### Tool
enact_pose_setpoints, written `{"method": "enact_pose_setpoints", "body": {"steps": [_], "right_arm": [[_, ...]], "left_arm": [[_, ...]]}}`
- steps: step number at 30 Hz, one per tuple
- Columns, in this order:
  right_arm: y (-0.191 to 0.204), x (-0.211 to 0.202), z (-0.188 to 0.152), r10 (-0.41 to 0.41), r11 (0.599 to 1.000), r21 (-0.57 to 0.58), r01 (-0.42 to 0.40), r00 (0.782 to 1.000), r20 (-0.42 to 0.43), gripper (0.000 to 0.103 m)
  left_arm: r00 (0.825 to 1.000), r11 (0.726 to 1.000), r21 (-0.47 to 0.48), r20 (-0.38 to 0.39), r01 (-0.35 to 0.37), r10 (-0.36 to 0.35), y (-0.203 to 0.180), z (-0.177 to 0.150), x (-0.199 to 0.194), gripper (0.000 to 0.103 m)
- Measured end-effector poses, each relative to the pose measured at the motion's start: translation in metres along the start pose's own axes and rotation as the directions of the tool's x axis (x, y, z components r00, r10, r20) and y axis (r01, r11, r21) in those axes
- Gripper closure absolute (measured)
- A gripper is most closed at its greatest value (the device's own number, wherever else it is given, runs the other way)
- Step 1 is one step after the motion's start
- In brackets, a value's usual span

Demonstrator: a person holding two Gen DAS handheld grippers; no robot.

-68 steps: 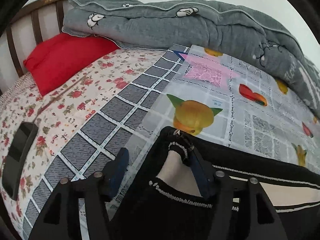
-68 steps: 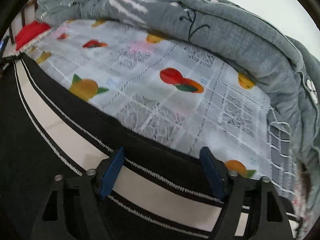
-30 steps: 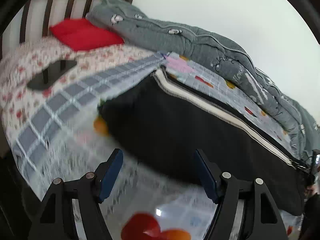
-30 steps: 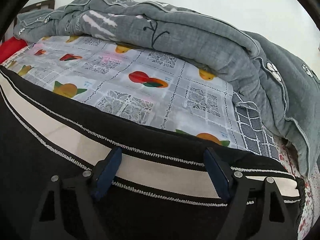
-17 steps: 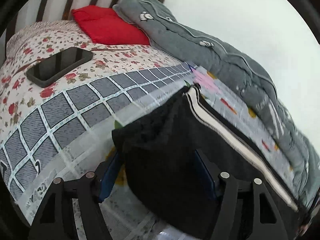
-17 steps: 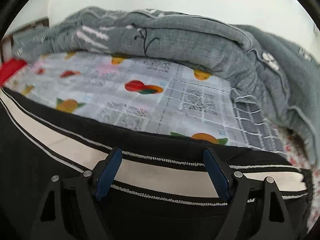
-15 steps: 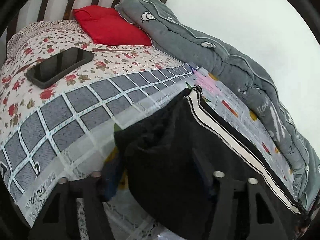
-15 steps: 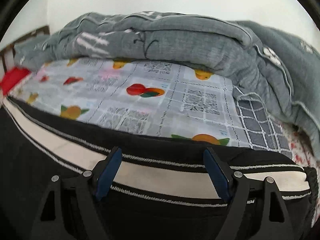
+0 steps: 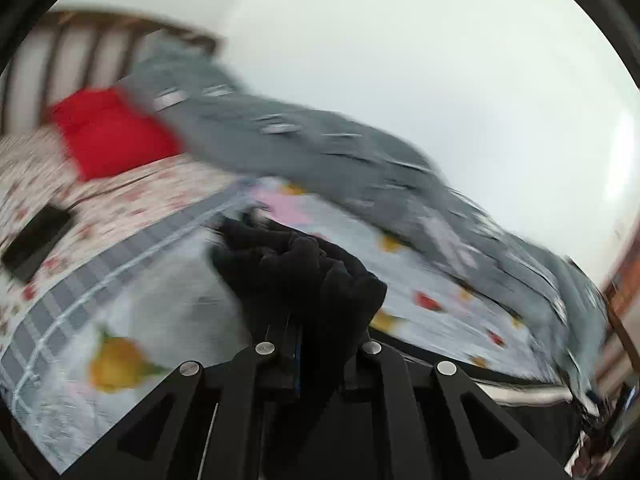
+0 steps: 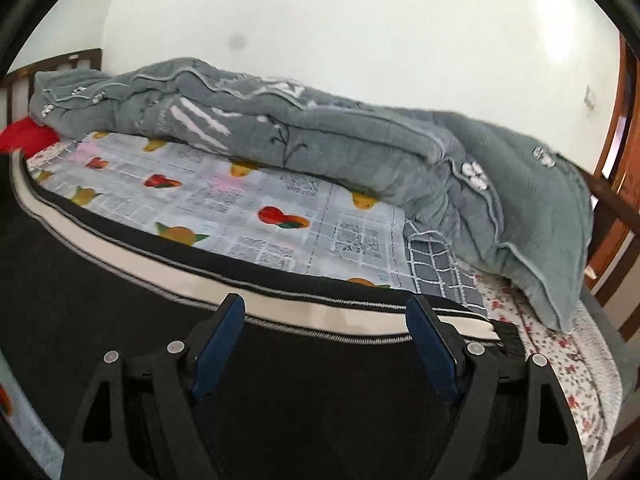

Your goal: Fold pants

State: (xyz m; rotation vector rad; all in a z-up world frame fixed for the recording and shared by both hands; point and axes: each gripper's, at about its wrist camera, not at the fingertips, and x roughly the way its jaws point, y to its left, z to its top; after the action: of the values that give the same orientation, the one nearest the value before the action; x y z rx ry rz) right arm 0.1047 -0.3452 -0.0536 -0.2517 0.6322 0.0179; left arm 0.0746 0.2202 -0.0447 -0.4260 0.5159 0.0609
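Tongs of the left hand (image 9: 316, 344) are clamped on a bunched corner of the black pants (image 9: 304, 272), which bulges up in front of them, lifted off the bed; that view is blurred. Right tongs (image 10: 326, 320) stand wide, blue pads (image 10: 218, 340) apart, hovering over the pants' (image 10: 120, 300) white side stripe (image 10: 160, 256) near the waistband, nothing pressed between them. Pants lie stretched across the fruit-print sheet (image 10: 248, 196). Beyond it a grey quilt (image 10: 360, 148) is heaped along the wall, with a red pillow (image 9: 108, 136) by the headboard and a dark phone (image 9: 36, 240) on the floral bedspread (image 9: 132, 200).
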Motion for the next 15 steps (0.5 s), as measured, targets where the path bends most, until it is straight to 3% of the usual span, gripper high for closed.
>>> {"method": "enact_pose_setpoints", "body": {"steps": [3, 6, 10, 12, 13, 15], "right_arm": [[-0.001, -0.031, -0.012, -0.003, 1.000, 0.028, 0.002, 1.000, 0.023, 0.021], [-0.008, -0.056, -0.032, 0.001, 0.995, 0.098, -0.004, 0.999, 0.035, 0.021], [-0.021, -0.085, -0.073, 0.064, 0.982, 0.172, -0.072, 0.997, 0.052, 0.021], [-0.028, -0.087, -0.088, 0.084, 0.974, 0.208, -0.091, 0.996, 0.042, 0.021], [-0.032, -0.083, -0.096, 0.111, 0.965, 0.235, -0.113, 0.994, 0.022, 0.021], [-0.036, -0.076, -0.104, 0.142, 0.955, 0.269, -0.128, 0.989, -0.031, 0.021]], "left_arm": [[0.995, 0.987, 0.129, -0.018, 0.097, -0.096, -0.078, -0.016, -0.012, 0.092], [0.973, 0.960, 0.172, -0.110, 0.220, -0.203, -0.148, -0.051, -0.010, 0.092], [0.940, 0.927, 0.218, -0.225, 0.305, -0.257, -0.213, -0.107, 0.008, 0.092], [0.904, 0.907, 0.210, -0.315, 0.364, -0.290, -0.239, -0.140, 0.021, 0.092], [0.876, 0.897, 0.197, -0.376, 0.395, -0.303, -0.252, -0.160, 0.029, 0.092], [0.839, 0.887, 0.214, -0.469, 0.410, -0.275, -0.271, -0.195, 0.044, 0.092]]}}
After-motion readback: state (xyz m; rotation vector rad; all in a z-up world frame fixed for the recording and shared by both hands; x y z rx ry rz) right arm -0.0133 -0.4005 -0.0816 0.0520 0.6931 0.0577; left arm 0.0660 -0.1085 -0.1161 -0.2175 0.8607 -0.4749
